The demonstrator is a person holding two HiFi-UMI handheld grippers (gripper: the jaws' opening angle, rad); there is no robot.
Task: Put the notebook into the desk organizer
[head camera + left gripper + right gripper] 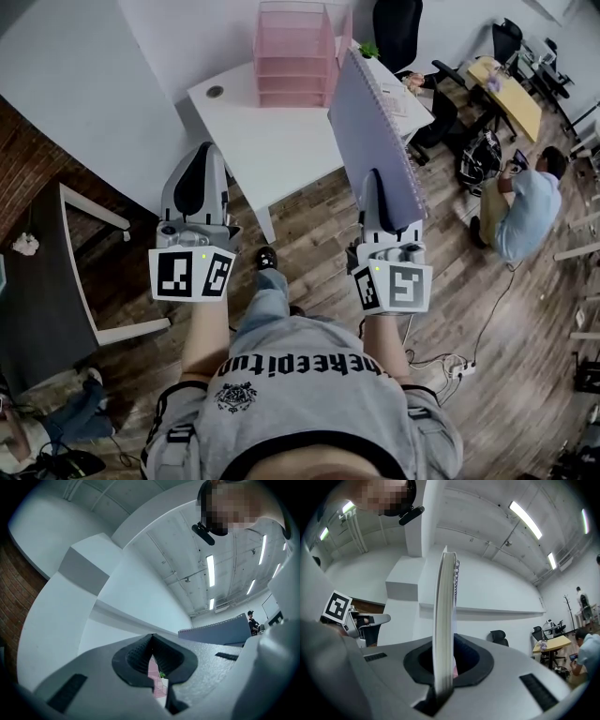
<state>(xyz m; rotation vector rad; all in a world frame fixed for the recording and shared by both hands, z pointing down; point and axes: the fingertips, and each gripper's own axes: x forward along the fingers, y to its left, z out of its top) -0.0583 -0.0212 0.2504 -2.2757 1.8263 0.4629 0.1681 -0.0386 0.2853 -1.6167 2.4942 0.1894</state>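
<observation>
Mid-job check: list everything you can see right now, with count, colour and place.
notebook: one, lilac, spiral-bound, standing on edge in the right gripper, in front of the table's right side
desk organizer: one, pink, at the table's far side
table: one, white, straight ahead
plant: one, green, small, on the table by the organizer
office chairs: at least two, black, beyond the table
desk: one, yellowish top, far right
dark table: one, white frame, left
seated person: one, light blue shirt, on the floor at right
left gripper: grey, jaws shut, empty
right gripper: grey, jaws shut on the notebook's lower edge
</observation>
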